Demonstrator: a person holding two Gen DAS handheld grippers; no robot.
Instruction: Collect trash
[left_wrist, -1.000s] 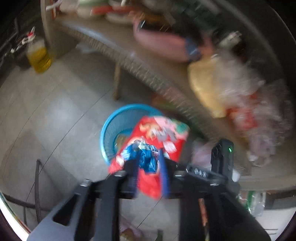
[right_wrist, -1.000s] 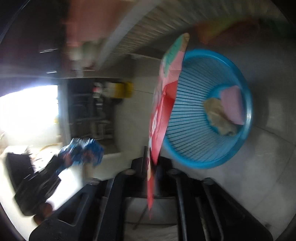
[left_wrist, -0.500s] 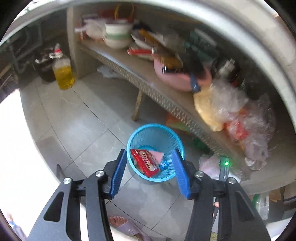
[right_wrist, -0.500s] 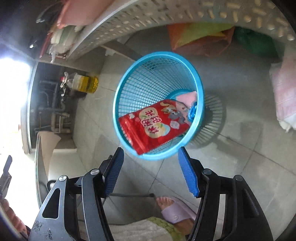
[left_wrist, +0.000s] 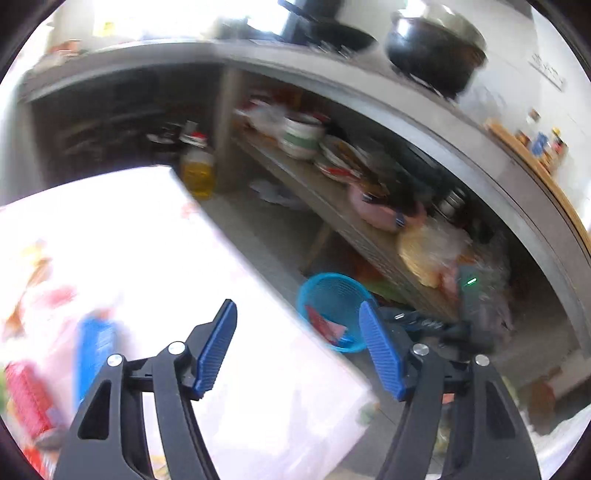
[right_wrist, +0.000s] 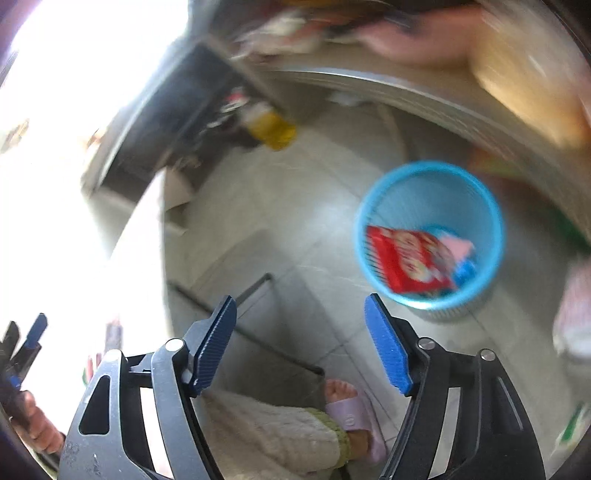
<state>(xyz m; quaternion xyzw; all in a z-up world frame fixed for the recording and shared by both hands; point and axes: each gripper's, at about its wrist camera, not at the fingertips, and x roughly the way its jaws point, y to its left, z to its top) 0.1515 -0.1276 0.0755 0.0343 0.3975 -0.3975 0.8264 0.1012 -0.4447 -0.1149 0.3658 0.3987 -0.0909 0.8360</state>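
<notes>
Take the basket (right_wrist: 430, 236) as your landmark: it stands on the floor (right_wrist: 295, 206) just in front of the low shelf (left_wrist: 332, 206). The wrapper (right_wrist: 406, 258) lies inside it. The oil bottle (right_wrist: 273, 127) stands on the floor well to the basket's left, by the shelf's end. Bowls (left_wrist: 301, 134) sit on the shelf, behind and left of the basket. A pot (left_wrist: 436, 48) sits on the counter above. Your foot (right_wrist: 351, 410) is on the floor nearer you than the basket.
</notes>
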